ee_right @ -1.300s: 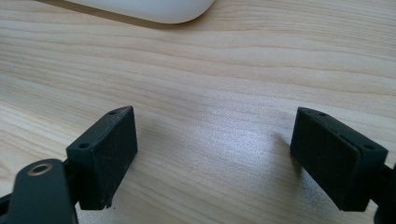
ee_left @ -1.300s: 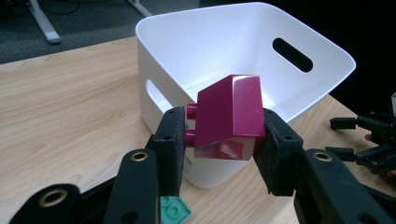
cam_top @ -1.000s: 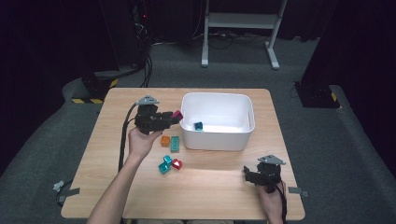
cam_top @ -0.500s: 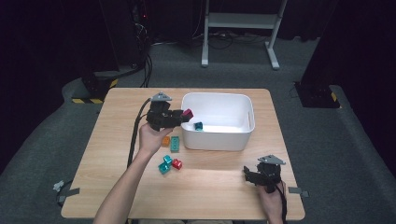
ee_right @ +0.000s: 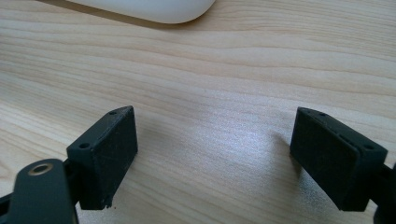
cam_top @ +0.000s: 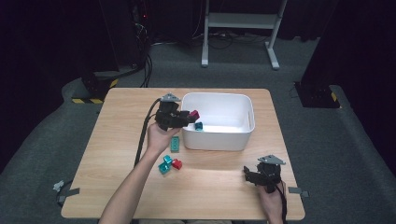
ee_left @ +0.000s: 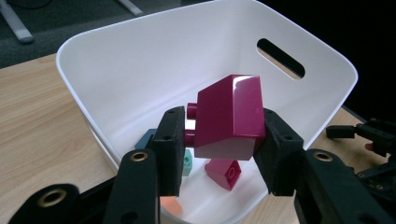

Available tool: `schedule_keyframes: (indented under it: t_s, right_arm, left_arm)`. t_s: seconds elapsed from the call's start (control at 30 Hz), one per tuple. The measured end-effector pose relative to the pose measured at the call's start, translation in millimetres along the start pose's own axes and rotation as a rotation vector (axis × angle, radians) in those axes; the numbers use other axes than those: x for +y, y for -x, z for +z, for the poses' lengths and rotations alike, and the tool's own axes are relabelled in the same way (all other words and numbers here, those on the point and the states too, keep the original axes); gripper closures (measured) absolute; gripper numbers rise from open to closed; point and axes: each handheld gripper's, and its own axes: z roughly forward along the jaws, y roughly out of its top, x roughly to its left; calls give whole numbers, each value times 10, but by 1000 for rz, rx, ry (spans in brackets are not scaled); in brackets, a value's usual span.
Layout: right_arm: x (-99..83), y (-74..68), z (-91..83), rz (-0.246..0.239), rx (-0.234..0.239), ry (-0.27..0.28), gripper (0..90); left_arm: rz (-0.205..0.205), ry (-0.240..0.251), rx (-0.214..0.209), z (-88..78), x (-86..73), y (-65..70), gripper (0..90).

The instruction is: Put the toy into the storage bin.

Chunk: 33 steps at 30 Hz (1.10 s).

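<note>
No readable writing anywhere. Left gripper (ee_left: 217, 140) clenched on magenta block (ee_left: 229, 117), just above white bin (ee_left: 112, 65) rim. Teal block (ee_left: 145, 138) inside bin, half hidden behind pad. Right gripper (ee_right: 215, 158) released, bin edge cropped.

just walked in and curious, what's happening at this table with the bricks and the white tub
A person is sorting toy bricks into the white tub. The left gripper is shut on a magenta brick and holds it over the tub's near rim, above a teal brick and a smaller magenta brick already inside. A green brick and a small cluster of teal and red bricks wait on the table. The right gripper rests open near the table's front edge.
</note>
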Motion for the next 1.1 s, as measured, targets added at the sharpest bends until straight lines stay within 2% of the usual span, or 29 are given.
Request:
schedule_keyframes:
  t_s: [0.2, 0.37, 0.5, 0.73, 0.9, 1.1]
  right_arm:
    - [0, 0, 0, 0, 0, 0, 149]
    - [0, 0, 0, 0, 0, 0, 149]
    - [0, 0, 0, 0, 0, 0, 149]
    - [0, 1, 1, -3, 1, 0, 149]
    - [0, 1, 1, -4, 2, 1, 149]
    - [0, -1, 0, -2, 2, 0, 150]
  left_arm:
    - [9, -19, 9, 95, -3, 13, 550]
    - [6, -29, 25, 107, -12, 17, 451]
    - [23, -19, 35, 46, -8, 31, 416]
    - [26, -4, 29, -48, -11, 28, 373]
    - [13, 10, 29, -111, -73, -2, 341]
    - [-14, 32, 42, -268, -171, -89, 310]
